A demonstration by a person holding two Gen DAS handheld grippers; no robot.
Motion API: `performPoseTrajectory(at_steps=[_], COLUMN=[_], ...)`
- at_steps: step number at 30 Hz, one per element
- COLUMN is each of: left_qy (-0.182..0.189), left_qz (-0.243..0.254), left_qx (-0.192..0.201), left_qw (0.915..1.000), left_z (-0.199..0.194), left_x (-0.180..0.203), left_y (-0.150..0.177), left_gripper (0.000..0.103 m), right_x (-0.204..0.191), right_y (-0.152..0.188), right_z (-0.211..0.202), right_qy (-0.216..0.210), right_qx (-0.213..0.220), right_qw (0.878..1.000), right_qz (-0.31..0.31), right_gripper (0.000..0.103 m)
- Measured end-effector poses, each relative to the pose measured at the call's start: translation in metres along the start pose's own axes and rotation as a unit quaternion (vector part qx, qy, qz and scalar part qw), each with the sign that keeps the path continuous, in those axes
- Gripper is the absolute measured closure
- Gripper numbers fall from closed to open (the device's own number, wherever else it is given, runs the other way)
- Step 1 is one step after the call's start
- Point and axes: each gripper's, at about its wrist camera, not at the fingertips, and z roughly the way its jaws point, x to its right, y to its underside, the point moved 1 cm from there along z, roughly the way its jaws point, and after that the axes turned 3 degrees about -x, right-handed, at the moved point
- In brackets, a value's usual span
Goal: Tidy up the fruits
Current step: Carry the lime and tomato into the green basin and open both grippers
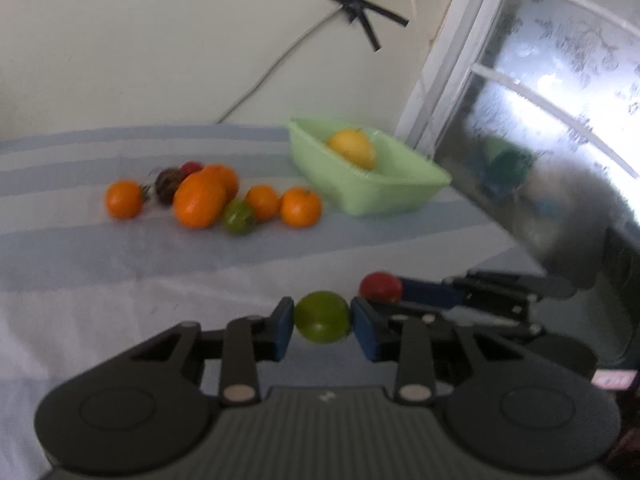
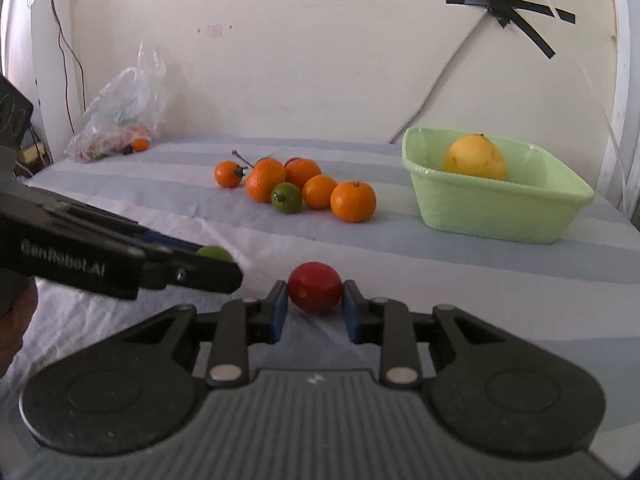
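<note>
A green fruit (image 1: 322,317) is clamped between the blue pads of the left tool (image 1: 322,326), both pads pressed against its sides. Just to its right, a red fruit (image 2: 315,287) is pinched by the right tool (image 2: 315,307), narrowed to the fruit's width. Both are held near, over the striped cloth (image 2: 400,248). Farther off, a cluster of orange fruits (image 2: 296,186) is seen lying on the cloth, with 1 green one (image 2: 286,197) tucked among them. At the far right, a pale green basin (image 2: 496,208) is seen with 1 yellow fruit (image 2: 475,157) inside. A plastic bag (image 2: 120,116) is slumped at the far left against the wall.
</note>
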Motion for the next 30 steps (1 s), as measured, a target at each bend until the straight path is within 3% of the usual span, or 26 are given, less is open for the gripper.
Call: performPoseTrajectory(at_steps=[3,7,15,20,24,27,30], left_qy=[0.024,0.053,0.057,0.034,0.016,0.017,0.025], left_qz=[0.005,0.008,-0.018,-0.015,-0.011,-0.019,-0.036], left_qx=[0.007,0.016,0.004,-0.015,-0.016,-0.008,0.030], left_qw=[0.9997,0.9984,0.9982,0.9992,0.9997,0.9996,0.9986], left_z=[0.005,0.024,0.096,0.128,0.135,0.125,0.091], left_x=[0.009,0.021,0.021,0.020,0.019,0.015,0.005], left_y=[-0.024,-0.060,-0.125,-0.133,-0.131,-0.133,-0.136], left_gripper=[0.071,0.071,0.071,0.071,0.062,0.062,0.062], right_x=[0.014,0.041,0.113,0.135,0.139,0.142,0.141], right_y=[-0.008,-0.022,-0.050,-0.060,-0.061,-0.058,-0.060], right_z=[-0.009,-0.022,-0.008,0.017,0.031,0.031,0.024], right_qy=[-0.008,0.031,0.100,0.123,0.136,0.138,0.141], right_qx=[0.022,0.068,0.093,0.078,0.081,0.087,0.098], right_qw=[0.999,0.996,0.987,0.986,0.985,0.984,0.982], right_qz=[0.027,0.046,0.086,0.082,0.070,0.071,0.074], right_gripper=[0.071,0.071,0.071,0.070,0.066,0.060,0.061])
